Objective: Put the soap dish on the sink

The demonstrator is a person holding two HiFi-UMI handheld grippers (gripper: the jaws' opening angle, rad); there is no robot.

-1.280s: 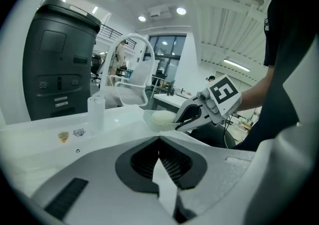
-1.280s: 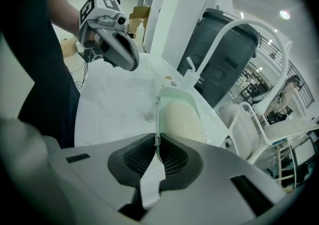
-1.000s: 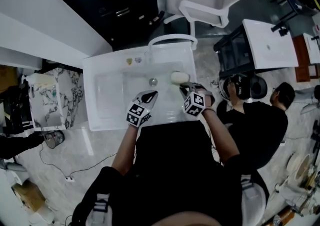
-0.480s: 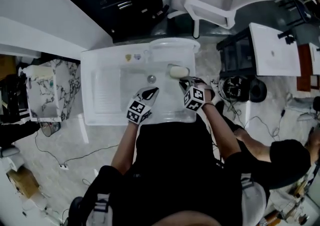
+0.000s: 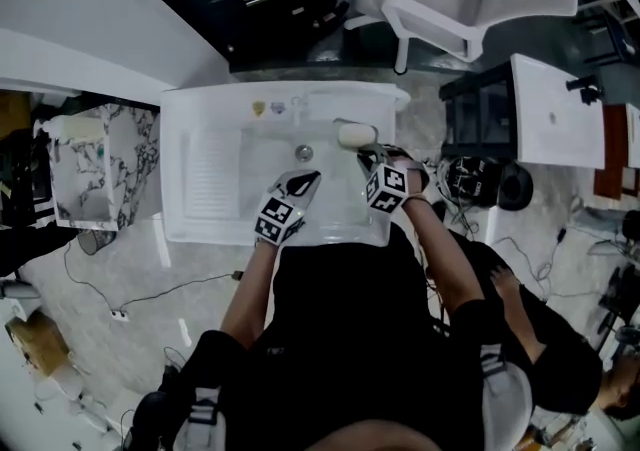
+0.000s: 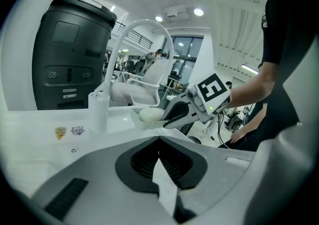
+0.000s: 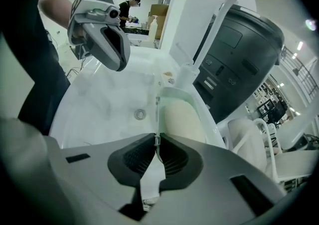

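Sink [image 5: 205, 174]; right tool [image 7: 155, 141] on soap dish [image 7: 175, 91]

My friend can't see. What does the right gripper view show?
The right gripper pinches the rim of a soap dish holding a pale soap bar, over the white sink. The left gripper hovers at upper left, jaws together.

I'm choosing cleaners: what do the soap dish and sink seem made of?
The soap dish: thin, pale, slightly translucent wall, probably glossy plastic. The sink: smooth white with soft reflections, likely glazed ceramic or acrylic; the look leaves it open.
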